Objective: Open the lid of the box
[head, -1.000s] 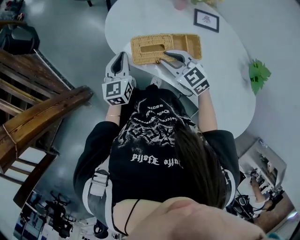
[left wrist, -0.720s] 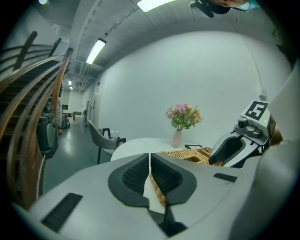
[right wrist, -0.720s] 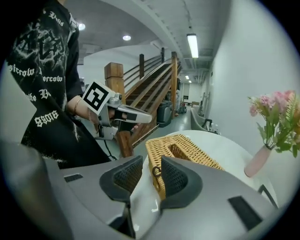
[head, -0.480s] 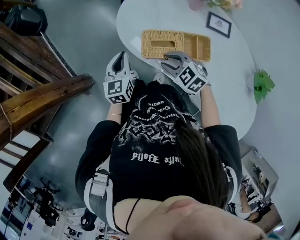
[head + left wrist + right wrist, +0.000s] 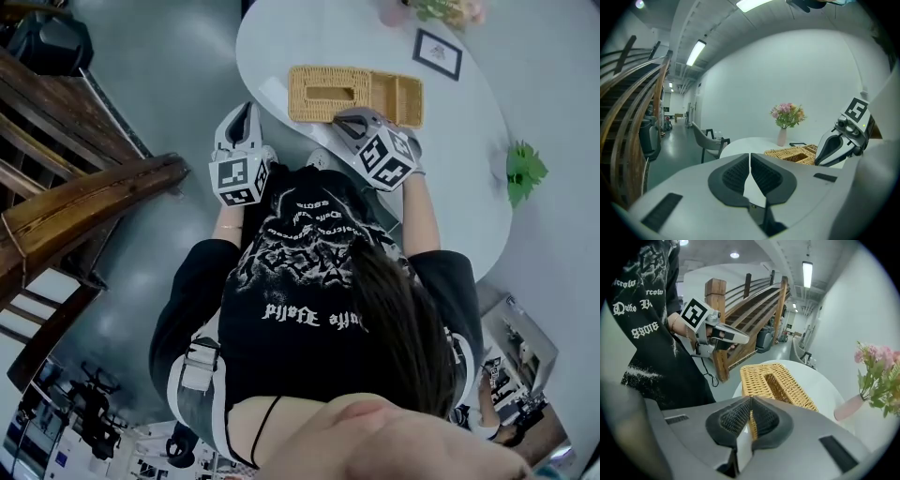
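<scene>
Found a white oval table standing on a grey floor. Carried a wicker box near the close edge, a small framed picture lying flat beyond it, and a vase of flowers at the far rim.

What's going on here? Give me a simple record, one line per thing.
Place: white oval table
Item: wicker box, slotted lid down
Right gripper: jaws have just been closing on the box's near rim, wicker showing between them
Left gripper: shut, empty, left of the box
Also on table: flower vase, framed picture
</scene>
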`<state>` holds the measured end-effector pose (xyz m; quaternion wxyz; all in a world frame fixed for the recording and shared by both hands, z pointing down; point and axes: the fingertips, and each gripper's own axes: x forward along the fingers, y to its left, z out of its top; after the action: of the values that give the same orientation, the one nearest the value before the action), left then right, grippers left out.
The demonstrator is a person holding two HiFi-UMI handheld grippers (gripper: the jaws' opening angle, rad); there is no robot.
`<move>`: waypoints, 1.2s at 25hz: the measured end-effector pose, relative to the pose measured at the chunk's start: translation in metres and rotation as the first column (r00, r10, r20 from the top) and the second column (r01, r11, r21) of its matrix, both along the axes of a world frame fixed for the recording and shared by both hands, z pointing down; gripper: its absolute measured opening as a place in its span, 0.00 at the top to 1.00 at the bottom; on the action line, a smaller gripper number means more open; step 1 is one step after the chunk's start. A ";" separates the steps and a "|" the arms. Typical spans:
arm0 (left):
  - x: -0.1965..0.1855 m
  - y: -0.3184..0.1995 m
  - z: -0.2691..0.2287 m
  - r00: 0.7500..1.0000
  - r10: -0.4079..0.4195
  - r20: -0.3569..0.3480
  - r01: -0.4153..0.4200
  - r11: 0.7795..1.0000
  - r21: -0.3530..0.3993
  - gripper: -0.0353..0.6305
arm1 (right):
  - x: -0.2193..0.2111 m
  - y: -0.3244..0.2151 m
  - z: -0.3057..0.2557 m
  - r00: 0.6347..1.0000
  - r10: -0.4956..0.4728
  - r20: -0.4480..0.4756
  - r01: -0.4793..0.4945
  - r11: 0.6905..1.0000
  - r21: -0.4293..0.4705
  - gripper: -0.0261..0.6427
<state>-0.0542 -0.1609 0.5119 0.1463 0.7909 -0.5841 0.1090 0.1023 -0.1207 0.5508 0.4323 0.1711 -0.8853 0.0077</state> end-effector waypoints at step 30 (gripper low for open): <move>0.019 -0.030 0.003 0.996 0.088 -0.031 -0.088 0.996 -0.001 0.90 | 0.002 -0.040 -0.076 0.981 -0.162 -0.105 0.171 0.981 0.089 0.91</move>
<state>-0.0356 -0.1914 0.5147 0.1515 0.8172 -0.5464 0.1038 0.1047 -0.1612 0.4745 0.4653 0.1175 -0.8736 -0.0802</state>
